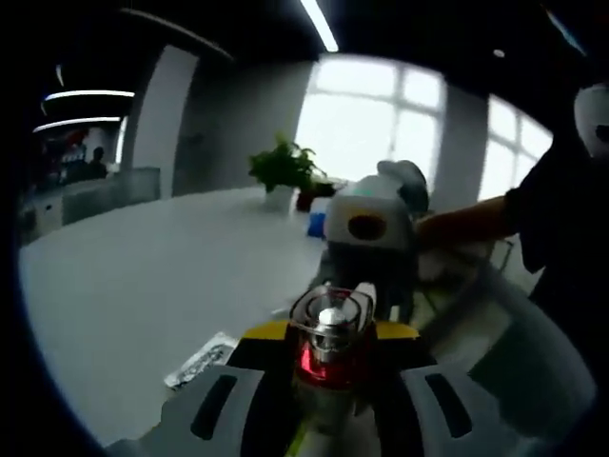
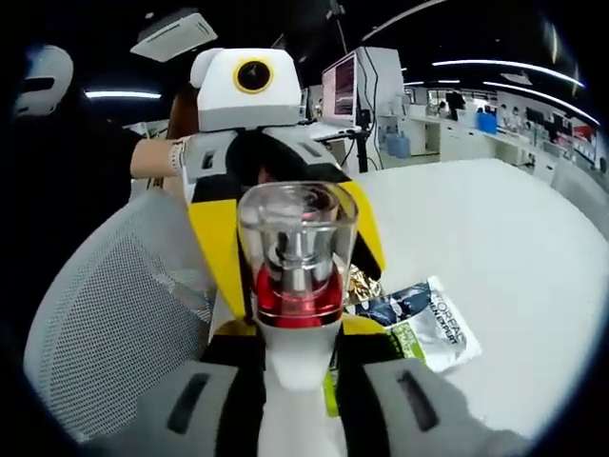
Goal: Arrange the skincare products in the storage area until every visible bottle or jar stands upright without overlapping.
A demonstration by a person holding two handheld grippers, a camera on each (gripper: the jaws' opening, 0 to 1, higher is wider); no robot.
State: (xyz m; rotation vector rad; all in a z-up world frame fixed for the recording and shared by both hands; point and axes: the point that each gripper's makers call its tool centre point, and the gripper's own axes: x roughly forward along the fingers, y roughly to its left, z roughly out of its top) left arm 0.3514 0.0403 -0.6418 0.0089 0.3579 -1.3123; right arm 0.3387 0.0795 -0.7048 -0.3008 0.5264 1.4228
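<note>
Skincare bottle (image 2: 297, 257) with clear cap and red collar, upright, white body pinched between the right gripper (image 2: 297, 381) jaws, directly ahead of its camera. Same bottle (image 1: 328, 338) also clamped by the left gripper (image 1: 328, 400), cap end toward the lens. Both grippers closed to bottle width, facing each other above the white bench (image 2: 495, 248). Sachets (image 2: 419, 319) flat on the bench, just right of the right gripper. Mesh chair (image 2: 105, 314) to its left. Potted plant (image 1: 284, 169) far beyond the left gripper.
</note>
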